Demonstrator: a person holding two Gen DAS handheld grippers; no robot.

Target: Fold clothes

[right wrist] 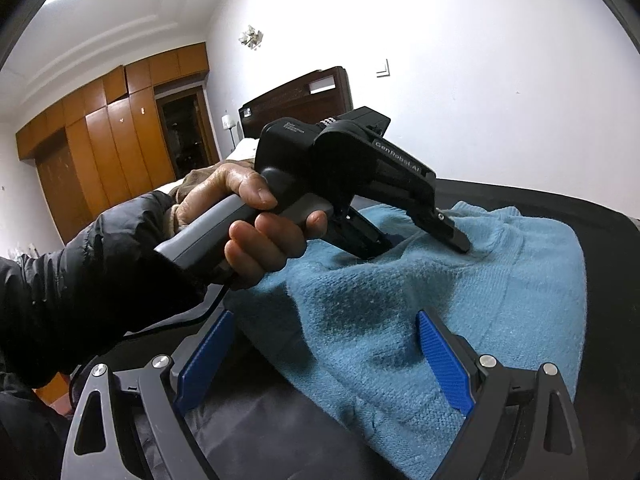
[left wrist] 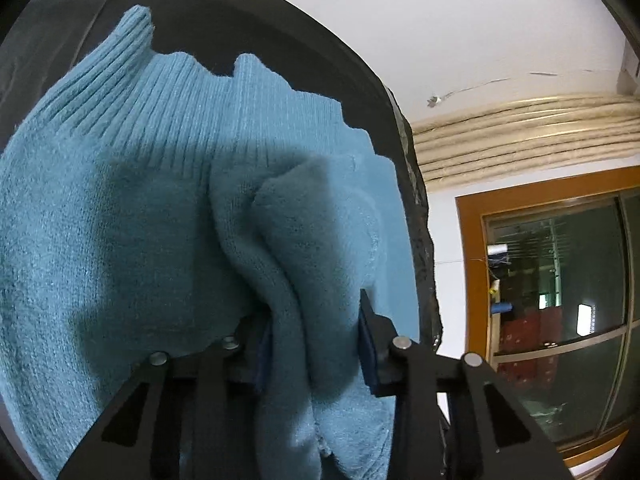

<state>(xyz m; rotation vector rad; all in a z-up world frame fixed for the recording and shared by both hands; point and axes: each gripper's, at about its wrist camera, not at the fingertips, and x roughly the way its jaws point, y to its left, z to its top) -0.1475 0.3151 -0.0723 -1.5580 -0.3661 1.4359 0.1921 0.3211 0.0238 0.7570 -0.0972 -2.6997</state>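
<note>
Left wrist view: the left gripper point(left wrist: 316, 344) is clenched on a bunched fold of the blue sweater point(left wrist: 120, 216), which spreads ahead over a dark surface point(left wrist: 248, 20); its ribbed hem lies at the far end.

Right wrist view: the right gripper point(right wrist: 324, 360) is released, jaws spread wide, hovering over the sweater's near edge. A hand point(right wrist: 248, 224) drives the left gripper into the knit farther off, so the left one is nearer the pinched fold; cloth runs rightward.
</note>
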